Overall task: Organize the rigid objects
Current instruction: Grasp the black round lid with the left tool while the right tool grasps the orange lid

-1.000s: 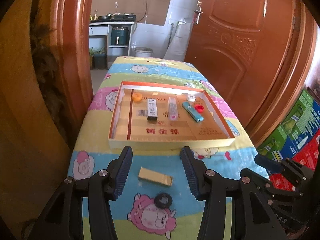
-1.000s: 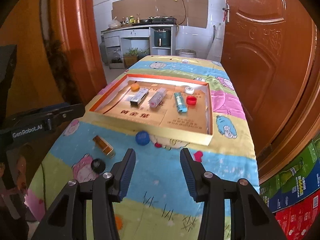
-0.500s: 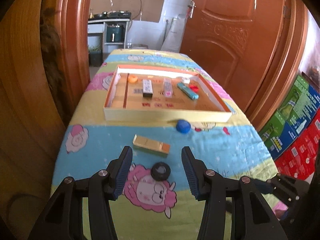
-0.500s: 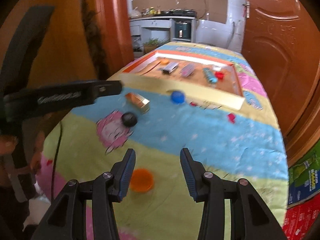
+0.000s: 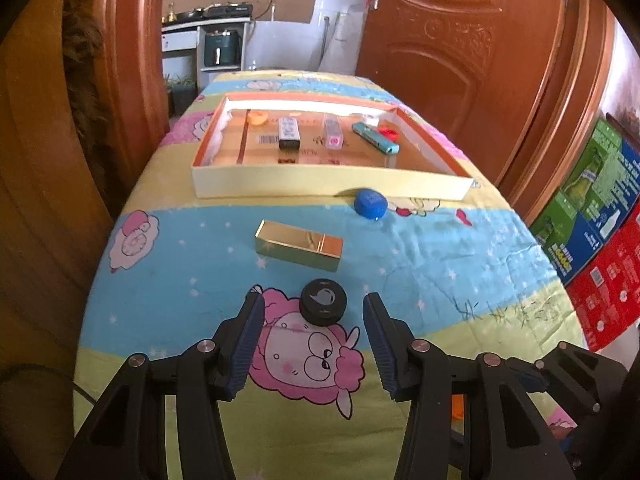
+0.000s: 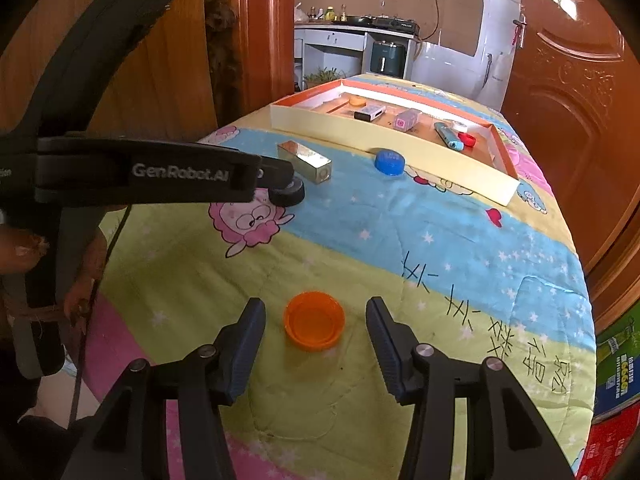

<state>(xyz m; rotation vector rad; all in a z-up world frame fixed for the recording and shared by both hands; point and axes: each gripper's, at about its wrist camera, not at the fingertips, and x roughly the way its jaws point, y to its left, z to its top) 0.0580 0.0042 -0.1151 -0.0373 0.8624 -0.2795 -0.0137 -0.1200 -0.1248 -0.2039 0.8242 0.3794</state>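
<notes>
A black round cap (image 5: 323,307) lies on the cartoon quilt just ahead of my left gripper (image 5: 314,344), whose jaws stand open around it without touching. Behind it lie a gold box (image 5: 299,249) and a blue cap (image 5: 371,204). In the right wrist view an orange cap (image 6: 314,320) sits mouth-up between the fingers of my right gripper (image 6: 316,340); its jaws are opening and the pads are clear of the cap. The left gripper's finger (image 6: 168,176) crosses that view and hides part of the black cap (image 6: 289,196). The shallow cardboard tray (image 5: 328,191) holds several small items.
The tray (image 6: 400,148) lies across the far half of the table. A wooden door frame (image 5: 132,80) stands at the left and a door (image 5: 472,40) at the right. Coloured cartons (image 5: 592,208) sit beside the table's right edge. A person's hand (image 6: 24,248) shows at the far left.
Both grippers have sunk toward the quilt. The left one has drawn back from the tray to the black cap. The right one has swung left and now frames the orange cap.
</notes>
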